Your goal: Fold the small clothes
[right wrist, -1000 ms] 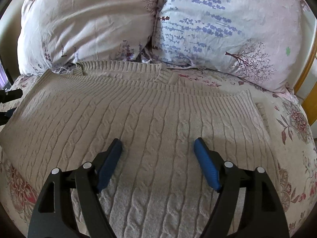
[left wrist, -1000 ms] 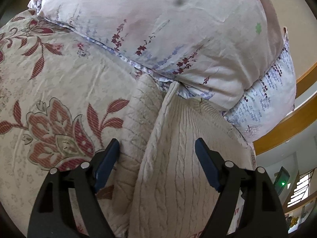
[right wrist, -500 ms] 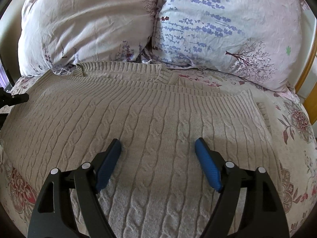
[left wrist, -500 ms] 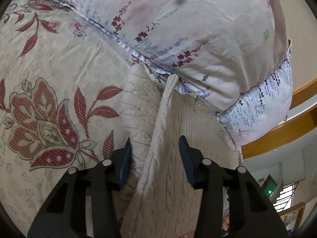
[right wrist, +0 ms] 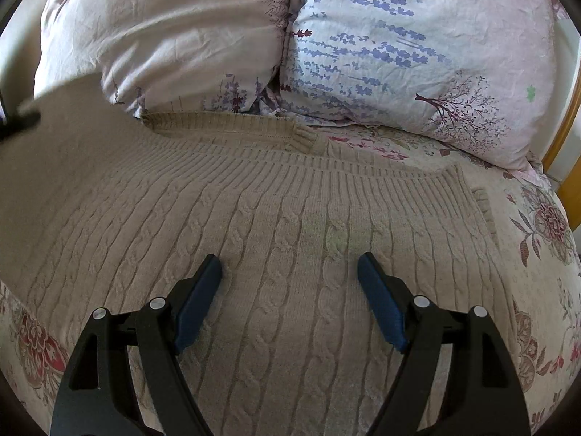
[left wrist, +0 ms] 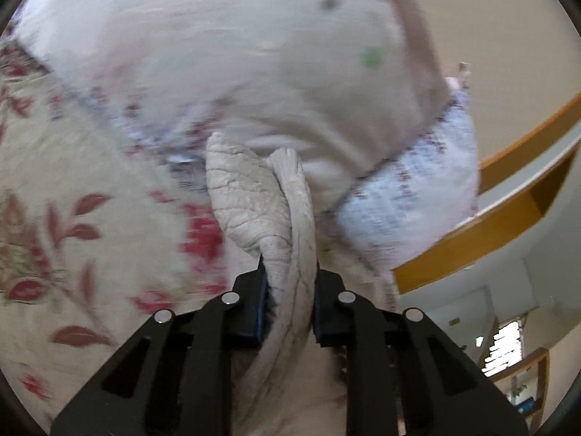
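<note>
A beige cable-knit sweater (right wrist: 276,218) lies spread on the bed, its collar toward the pillows. My left gripper (left wrist: 288,290) is shut on the sweater's edge (left wrist: 287,239) and holds a bunched fold of it lifted off the bed. In the right wrist view that lifted side (right wrist: 54,109) rises at the far left, with the left gripper's black tip (right wrist: 18,120) beside it. My right gripper (right wrist: 290,290) is open and empty, low over the sweater's middle.
Two floral pillows (right wrist: 181,36) (right wrist: 417,54) lie behind the sweater. A floral bedsheet (left wrist: 72,200) covers the bed. A wooden bed frame (left wrist: 490,225) runs along the right side.
My left gripper closed on the sweater's edge and lifted it, so the sweater's left side now rises. My right gripper has stayed open in place.
</note>
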